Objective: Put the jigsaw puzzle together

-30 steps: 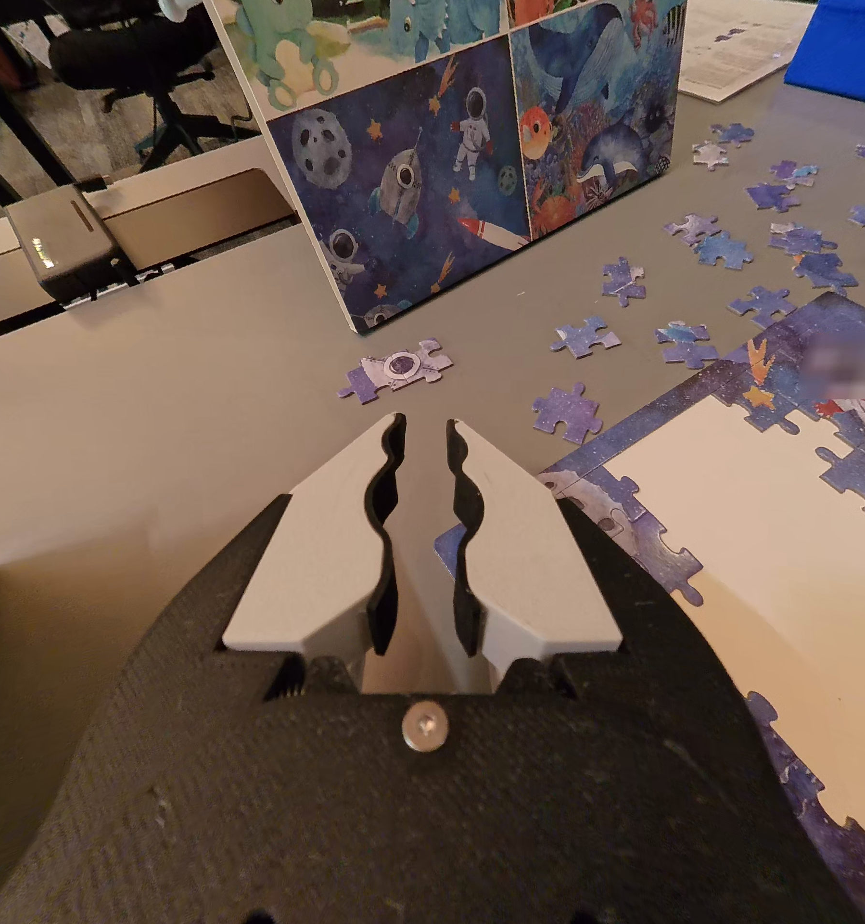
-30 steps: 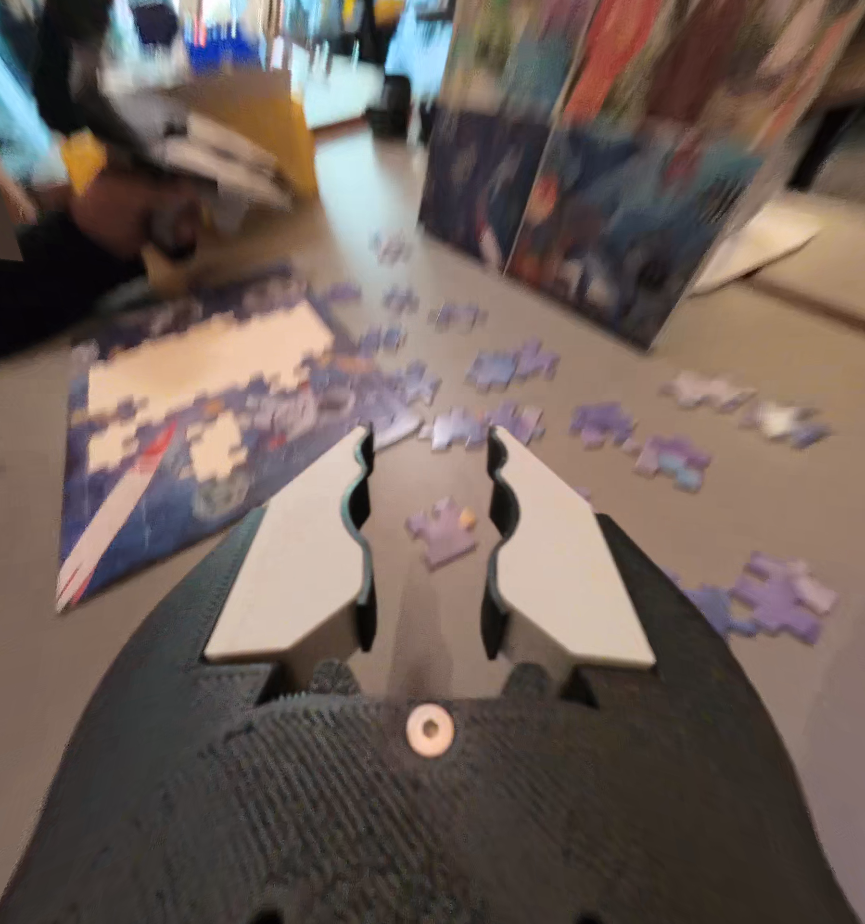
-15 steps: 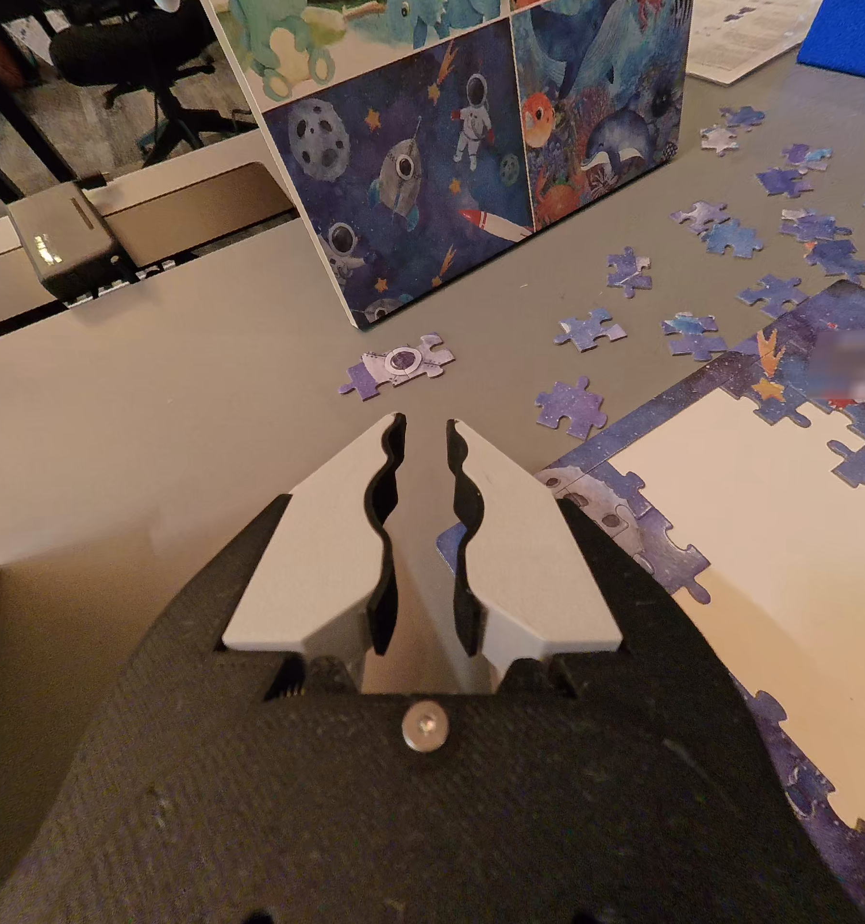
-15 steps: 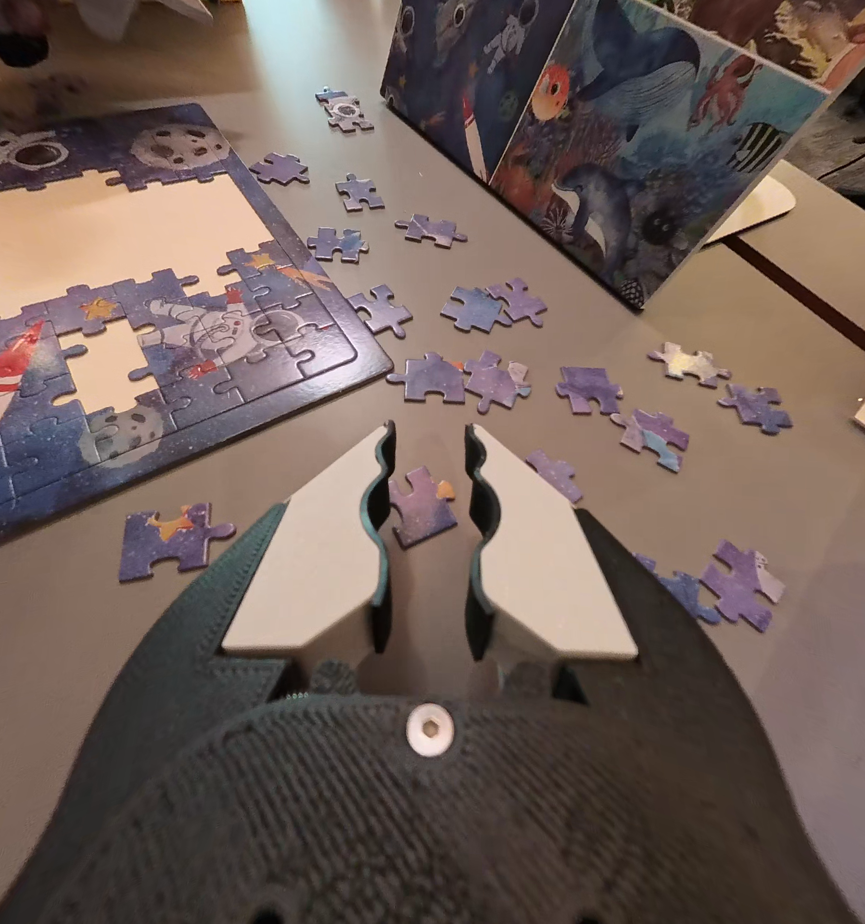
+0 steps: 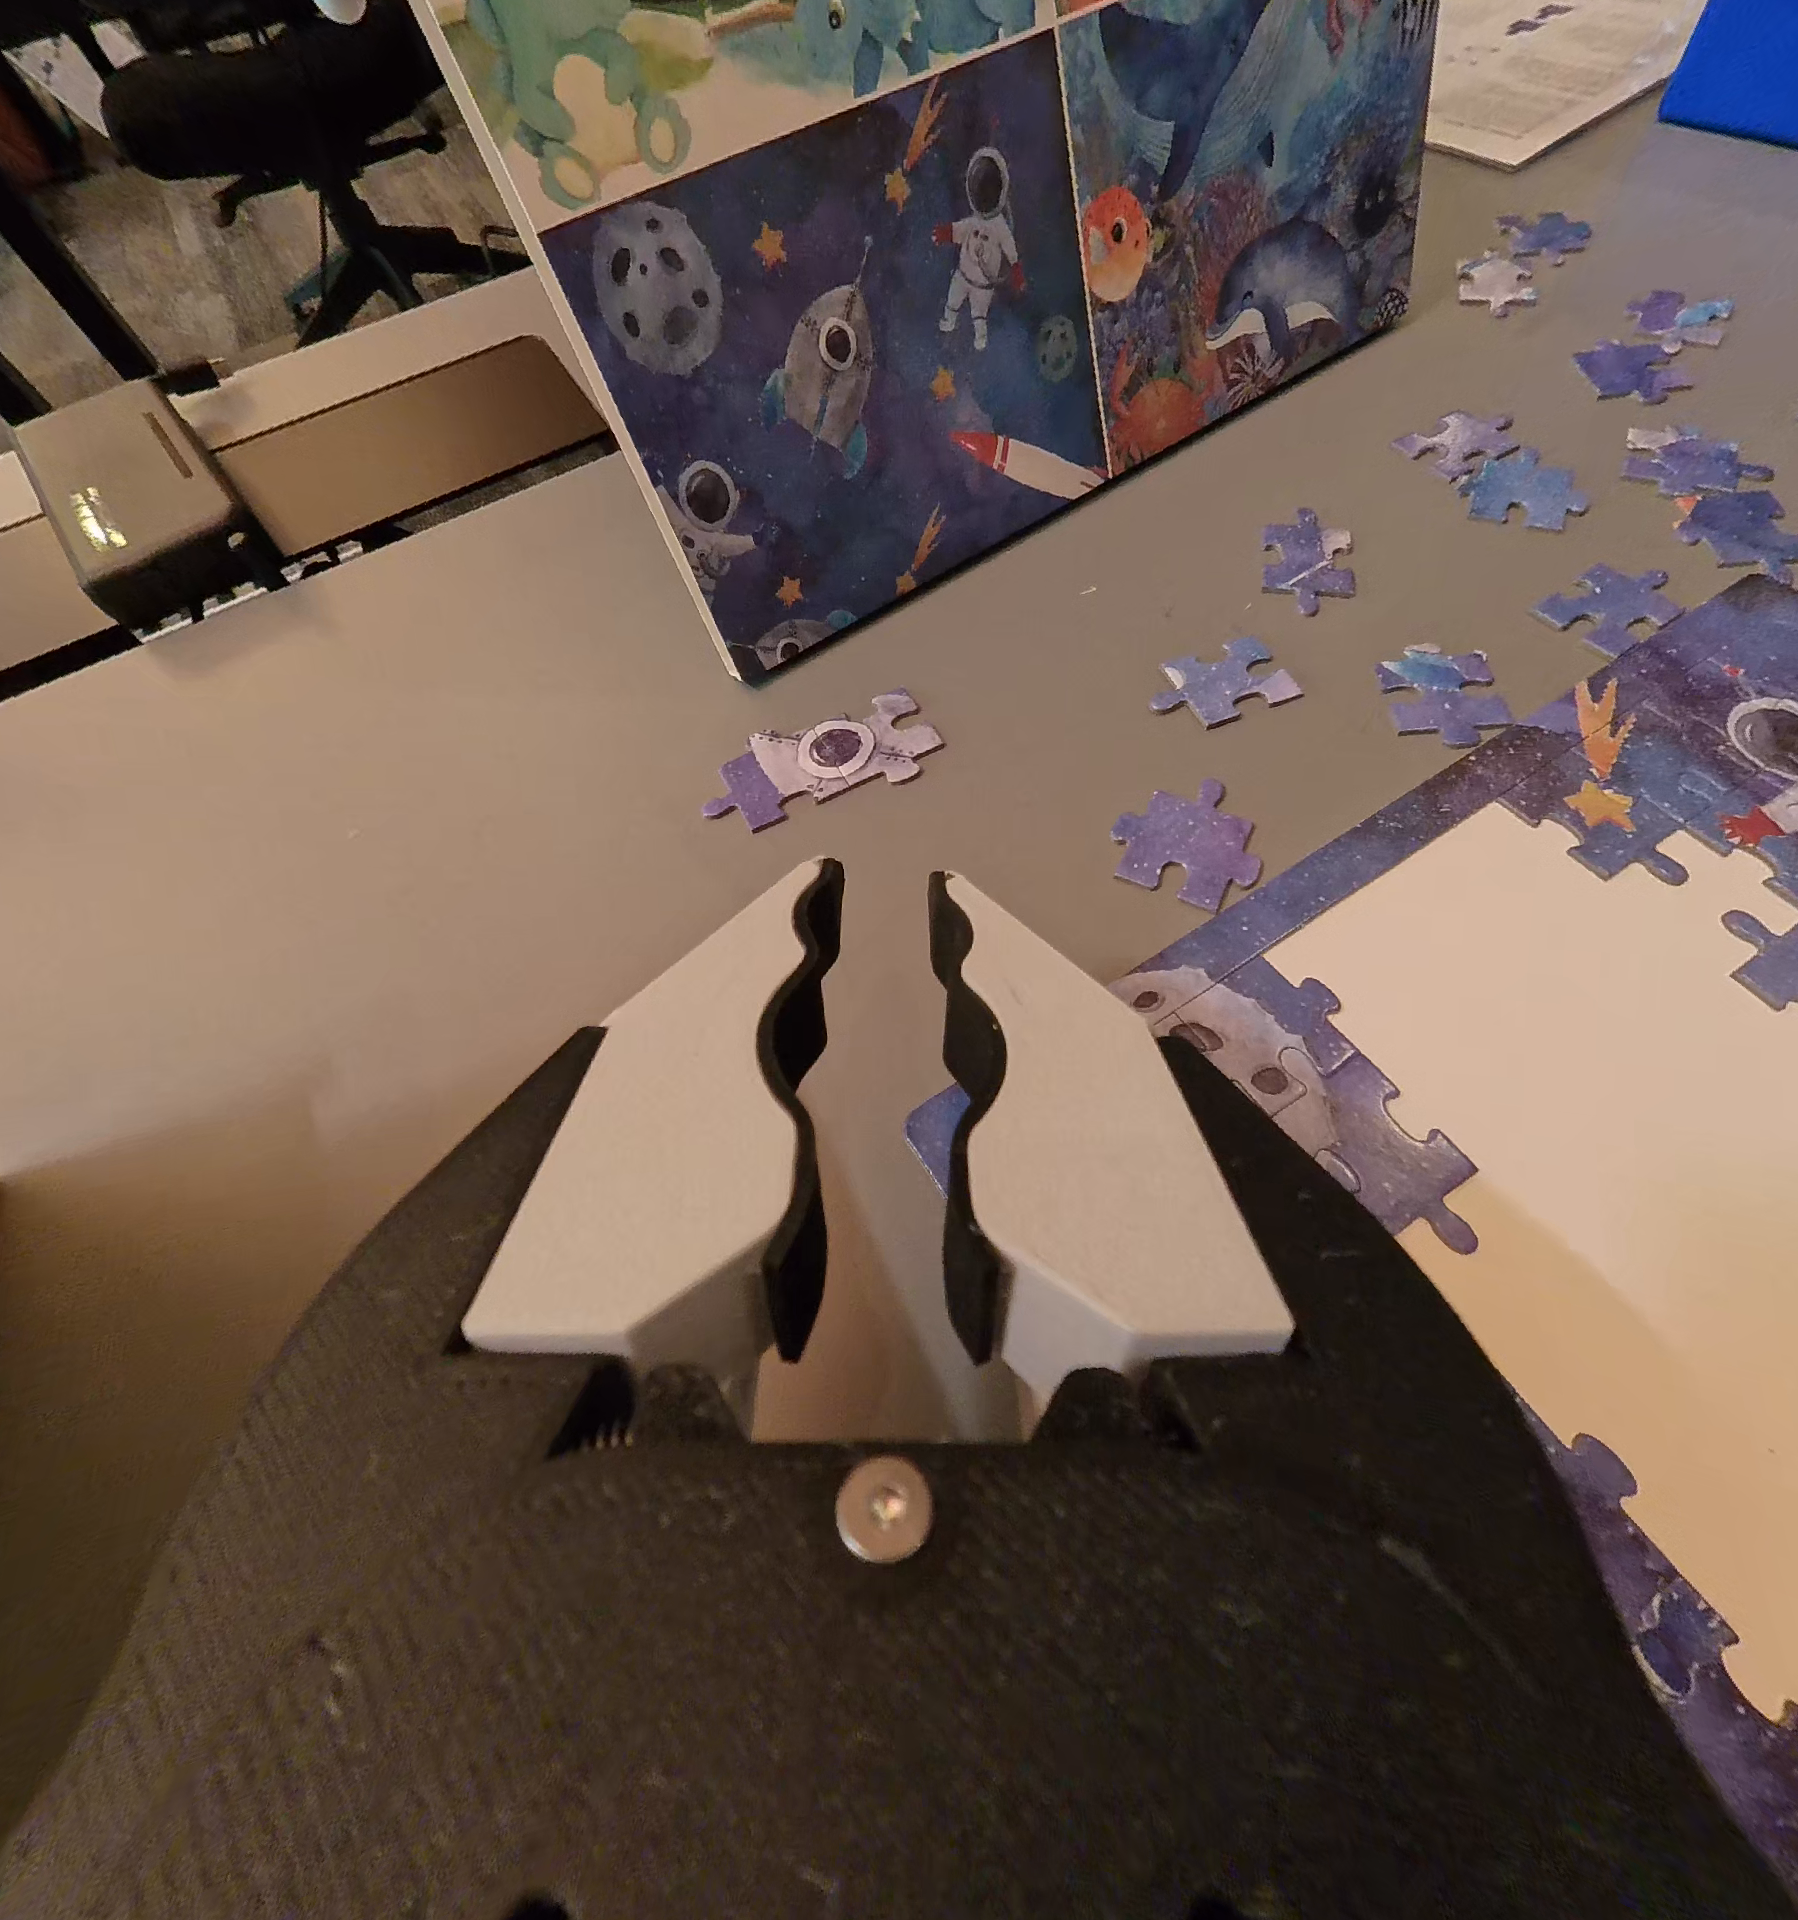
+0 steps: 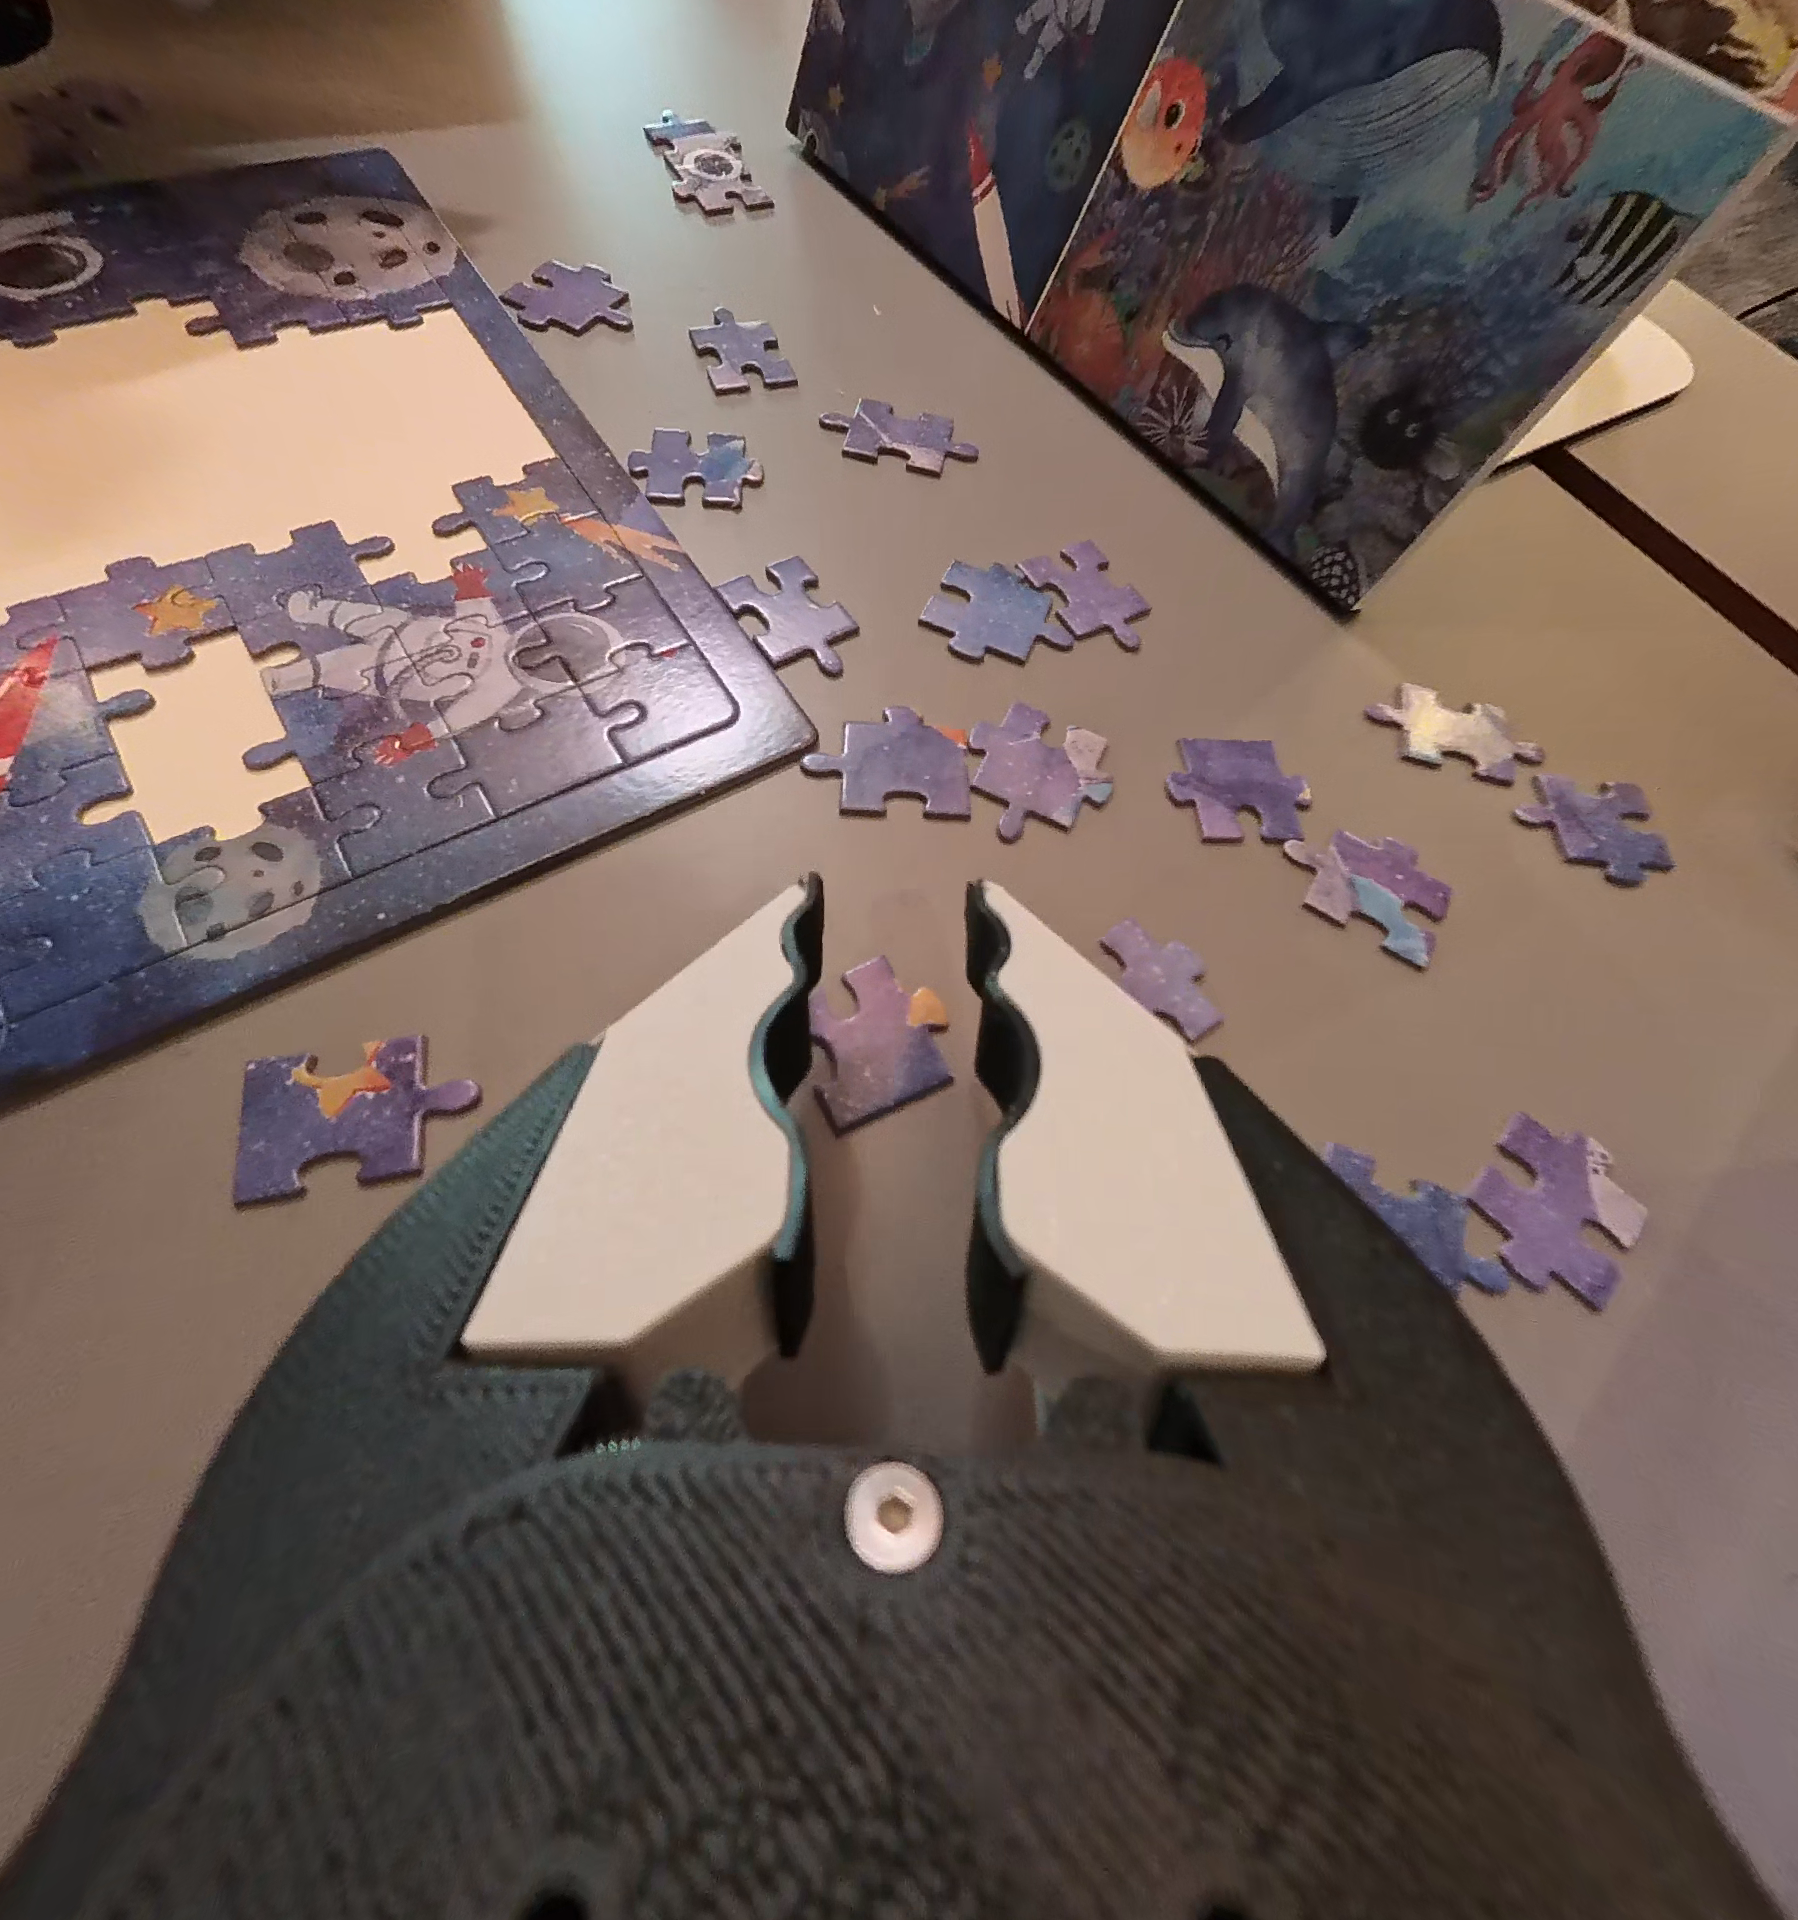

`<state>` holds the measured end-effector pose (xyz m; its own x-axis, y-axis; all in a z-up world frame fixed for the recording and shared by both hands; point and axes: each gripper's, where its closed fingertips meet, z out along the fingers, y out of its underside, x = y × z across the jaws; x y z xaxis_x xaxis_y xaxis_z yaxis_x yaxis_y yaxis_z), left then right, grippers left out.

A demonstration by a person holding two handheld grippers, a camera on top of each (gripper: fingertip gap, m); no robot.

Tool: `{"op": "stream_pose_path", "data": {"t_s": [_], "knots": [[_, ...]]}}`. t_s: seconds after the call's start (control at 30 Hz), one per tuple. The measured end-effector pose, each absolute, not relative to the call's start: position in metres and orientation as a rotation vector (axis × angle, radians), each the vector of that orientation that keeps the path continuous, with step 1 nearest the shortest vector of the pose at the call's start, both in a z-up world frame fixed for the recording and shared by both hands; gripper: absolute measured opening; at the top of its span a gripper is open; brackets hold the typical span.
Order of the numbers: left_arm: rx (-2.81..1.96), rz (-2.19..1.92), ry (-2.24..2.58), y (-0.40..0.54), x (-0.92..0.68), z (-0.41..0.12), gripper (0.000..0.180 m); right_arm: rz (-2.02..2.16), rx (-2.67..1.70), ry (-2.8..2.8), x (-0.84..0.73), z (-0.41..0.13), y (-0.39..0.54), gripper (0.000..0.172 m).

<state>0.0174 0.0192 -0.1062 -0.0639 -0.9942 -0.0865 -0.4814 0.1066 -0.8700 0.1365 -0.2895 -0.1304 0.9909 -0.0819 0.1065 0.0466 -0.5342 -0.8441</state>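
My right tool is closing in around a loose purple puzzle piece while my left tool is hanging idle

Against a second ago, my right tool [image 6: 893,899] is standing with its jaws clearly narrower, and its view is now sharp rather than smeared. The purple puzzle piece [image 6: 874,1044] with an orange tab is lying between its fingers on the grey bench [image 6: 1653,1455], just off the corner of the half-filled space puzzle board [image 6: 583,665]. I cannot tell whether the pads are pressing on it. My left tool [image 5: 882,878] is keeping the same narrow gap with only bare bench showing through it, near a joined pair of pieces [image 5: 833,753]. The printed sheet [image 5: 1539,73] far off is showing text too small to read. The piece is looking starry, flat and knobbed, among other loose pieces [image 6: 1238,790] before the picture box [image 6: 1342,312]
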Motion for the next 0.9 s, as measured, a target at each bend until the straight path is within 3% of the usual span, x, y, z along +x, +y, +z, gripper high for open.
{"op": "stream_pose_path", "data": {"t_s": [0.57, 0.9], "knots": [[-1.46, -0.862, 1.676, 0.015, 0.018, -0.11, 0.016, -0.163, -2.123, 0.065, 0.141, -0.129, -0.29, 0.027], [-1.429, -1.14, 1.894, -0.06, 0.023, -0.114, 0.026, -0.061, -2.181, 0.113, 0.132, -0.138, -0.253, 0.045]]}}
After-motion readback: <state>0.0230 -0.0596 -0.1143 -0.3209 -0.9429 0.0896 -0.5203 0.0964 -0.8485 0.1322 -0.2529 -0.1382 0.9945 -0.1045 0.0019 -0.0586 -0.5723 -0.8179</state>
